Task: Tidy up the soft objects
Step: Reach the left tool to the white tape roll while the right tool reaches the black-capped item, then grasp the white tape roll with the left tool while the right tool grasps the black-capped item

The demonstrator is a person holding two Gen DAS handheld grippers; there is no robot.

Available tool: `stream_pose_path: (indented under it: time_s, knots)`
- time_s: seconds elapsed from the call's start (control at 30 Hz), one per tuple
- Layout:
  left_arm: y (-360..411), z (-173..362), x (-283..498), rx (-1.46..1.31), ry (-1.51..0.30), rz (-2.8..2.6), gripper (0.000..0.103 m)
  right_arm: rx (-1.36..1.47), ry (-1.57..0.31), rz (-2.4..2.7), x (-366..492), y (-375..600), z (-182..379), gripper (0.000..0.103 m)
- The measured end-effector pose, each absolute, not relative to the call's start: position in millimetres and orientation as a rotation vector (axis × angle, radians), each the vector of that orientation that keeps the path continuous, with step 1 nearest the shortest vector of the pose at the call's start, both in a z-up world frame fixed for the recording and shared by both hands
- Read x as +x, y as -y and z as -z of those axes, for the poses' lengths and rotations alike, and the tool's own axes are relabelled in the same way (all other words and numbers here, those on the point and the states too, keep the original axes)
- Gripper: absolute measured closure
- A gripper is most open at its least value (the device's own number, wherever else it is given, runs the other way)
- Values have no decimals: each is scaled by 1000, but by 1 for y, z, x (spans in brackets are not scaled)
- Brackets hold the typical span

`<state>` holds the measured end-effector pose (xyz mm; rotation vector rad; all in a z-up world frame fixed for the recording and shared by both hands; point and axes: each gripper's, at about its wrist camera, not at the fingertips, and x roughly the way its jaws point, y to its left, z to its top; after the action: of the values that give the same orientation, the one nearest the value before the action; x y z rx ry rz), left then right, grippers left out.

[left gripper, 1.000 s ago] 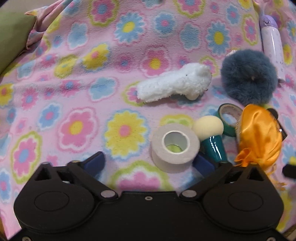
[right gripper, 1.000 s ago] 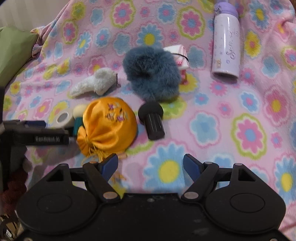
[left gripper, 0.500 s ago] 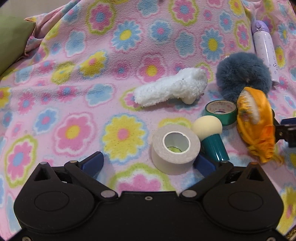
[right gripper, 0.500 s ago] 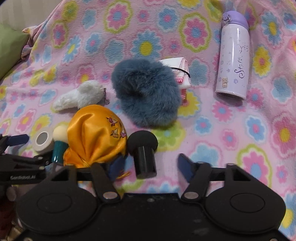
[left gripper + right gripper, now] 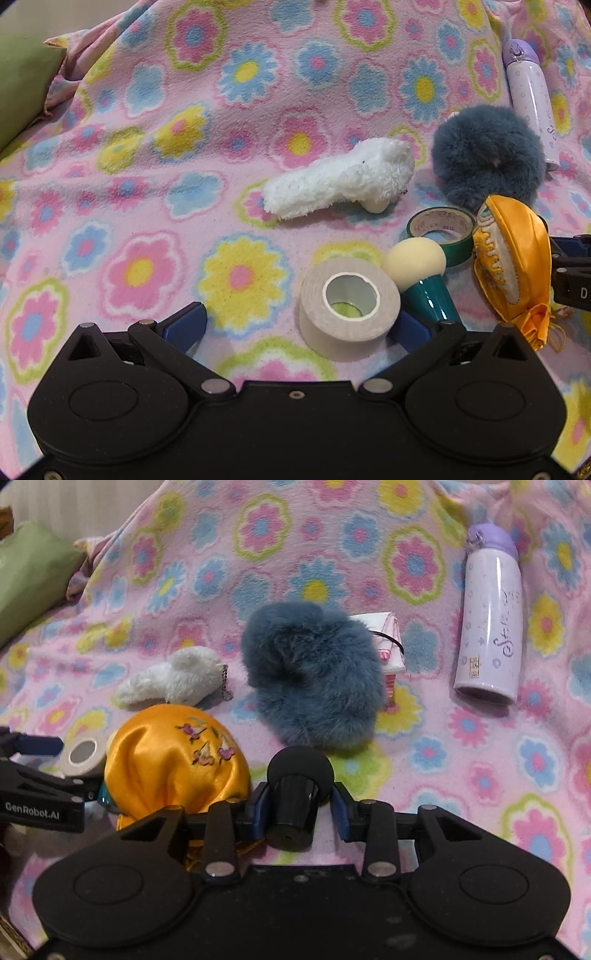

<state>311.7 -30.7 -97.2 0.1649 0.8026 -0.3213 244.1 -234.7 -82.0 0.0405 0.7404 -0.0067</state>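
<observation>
My right gripper [image 5: 299, 801] is closing on a black mushroom-shaped brush [image 5: 295, 771], its blue pads against both sides of it. An orange satin pouch [image 5: 173, 760] lies just left of that gripper. Beyond the brush sit a blue-grey fluffy ball [image 5: 314, 679] and a white plush toy [image 5: 177, 675]. My left gripper [image 5: 295, 325] stands open low over the blanket. A white tape roll [image 5: 349, 302] rests between its fingers, close to the right one and untouched by the left. The plush [image 5: 343, 177], the ball [image 5: 487, 155] and the pouch [image 5: 513, 258] lie ahead of it.
A cream-headed teal brush [image 5: 413, 258] and a green tape roll [image 5: 439, 229] lie right of the white tape. A lilac bottle [image 5: 487, 620] lies at the right, a folded pink-and-white packet [image 5: 391, 650] behind the ball. A green cushion [image 5: 29, 576] borders the flowered blanket [image 5: 147, 184] at the left.
My right gripper has moved forward and down to the black brush, and its jaws have gone from wide apart to closed around it. The left gripper has stayed put.
</observation>
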Motion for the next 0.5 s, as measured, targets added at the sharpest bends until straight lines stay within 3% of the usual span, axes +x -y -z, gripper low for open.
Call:
stream_pose_path:
  time_s: [0.23,0.33,0.4,0.5]
  knots:
    - [32,97,314,171,-816,322,2,42,-729,-20,245,233,84,56]
    - [33,97,315,168,-826,322,4,36,-731,-21,245,232,84,56]
    - [32,96,313,164,-827,326,7,46,-735,-26,243,234,83,56]
    - [35,93,309,170,-820,346,22,50,-736,-25,238,235,81,63]
